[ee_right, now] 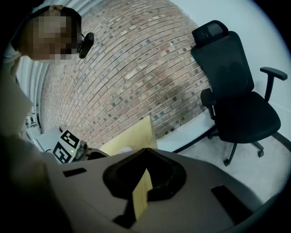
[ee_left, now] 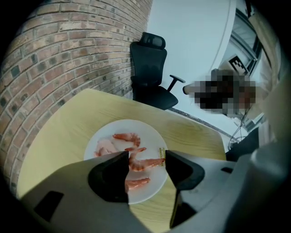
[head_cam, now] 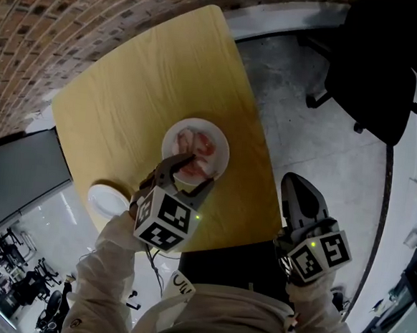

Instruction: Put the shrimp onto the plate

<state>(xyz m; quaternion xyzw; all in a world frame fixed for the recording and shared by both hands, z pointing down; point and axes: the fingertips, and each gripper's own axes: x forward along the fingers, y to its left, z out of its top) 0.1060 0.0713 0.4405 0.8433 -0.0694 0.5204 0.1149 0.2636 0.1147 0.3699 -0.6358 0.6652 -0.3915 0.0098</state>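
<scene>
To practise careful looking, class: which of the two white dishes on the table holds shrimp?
The larger plate mid-table, below the left gripper, holds the shrimp; the smaller dish at the edge of the table has none.

Your left gripper (head_cam: 194, 170) hangs over the plate (head_cam: 166, 144) with its jaws apart, and the way down to the shrimp (ee_left: 145, 163) is open. The shrimp crowd the plate's middle, and only a bare strip of rim shows around them. Left of the plate and beyond it the table (head_cam: 127, 98) is bare wood, reaching toward the brick wall (head_cam: 47, 20) behind it. A small white dish (head_cam: 107, 199) sits at the near left edge, just beside that gripper's cube. Your right gripper (head_cam: 297, 182), jaws together, is off the table's near right corner over open floor (head_cam: 319, 135). The chair (head_cam: 369, 85) stands well apart beyond it.
</scene>
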